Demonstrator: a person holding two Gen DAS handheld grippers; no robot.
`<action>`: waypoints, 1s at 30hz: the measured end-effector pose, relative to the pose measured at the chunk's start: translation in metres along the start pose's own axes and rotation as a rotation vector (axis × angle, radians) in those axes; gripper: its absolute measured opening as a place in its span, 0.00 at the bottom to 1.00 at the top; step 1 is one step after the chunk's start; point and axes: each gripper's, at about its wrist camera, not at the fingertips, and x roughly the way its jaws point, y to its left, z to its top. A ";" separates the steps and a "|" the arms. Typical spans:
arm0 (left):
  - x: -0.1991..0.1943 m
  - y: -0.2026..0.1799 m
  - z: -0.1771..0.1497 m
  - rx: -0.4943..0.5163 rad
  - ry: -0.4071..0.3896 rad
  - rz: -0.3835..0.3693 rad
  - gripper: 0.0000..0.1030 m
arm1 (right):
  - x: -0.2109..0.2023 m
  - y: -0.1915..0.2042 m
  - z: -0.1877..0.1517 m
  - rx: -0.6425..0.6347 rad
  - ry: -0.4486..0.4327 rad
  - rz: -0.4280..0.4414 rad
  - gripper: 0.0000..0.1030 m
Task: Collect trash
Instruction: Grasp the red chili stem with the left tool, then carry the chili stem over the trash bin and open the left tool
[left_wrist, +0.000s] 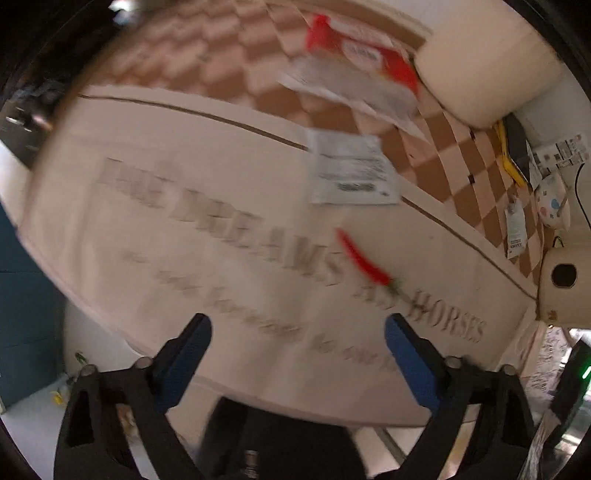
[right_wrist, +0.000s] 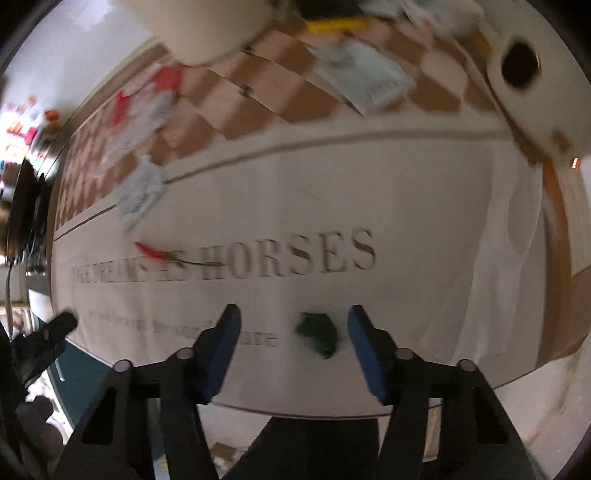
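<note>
The right claw (right_wrist: 293, 345) was wide open and held nothing. A green scrap (right_wrist: 318, 334) lay between its fingers, toward 3 o'clock. It could slip out, because it sat close to one finger. The left claw (left_wrist: 297, 356) was wide open and empty too. A red chili (left_wrist: 364, 260) lay at its 1 o'clock on the tablecloth (left_wrist: 184, 177). I saw no bin.
</note>
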 end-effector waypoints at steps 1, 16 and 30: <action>0.007 -0.004 0.004 -0.012 0.020 -0.011 0.84 | 0.006 -0.003 -0.002 0.007 0.012 0.007 0.52; 0.043 -0.053 0.040 0.034 0.038 0.062 0.06 | 0.011 -0.010 0.015 -0.035 -0.024 0.000 0.06; -0.015 -0.064 0.032 0.258 -0.239 0.269 0.06 | 0.012 0.021 0.039 -0.112 -0.061 -0.002 0.02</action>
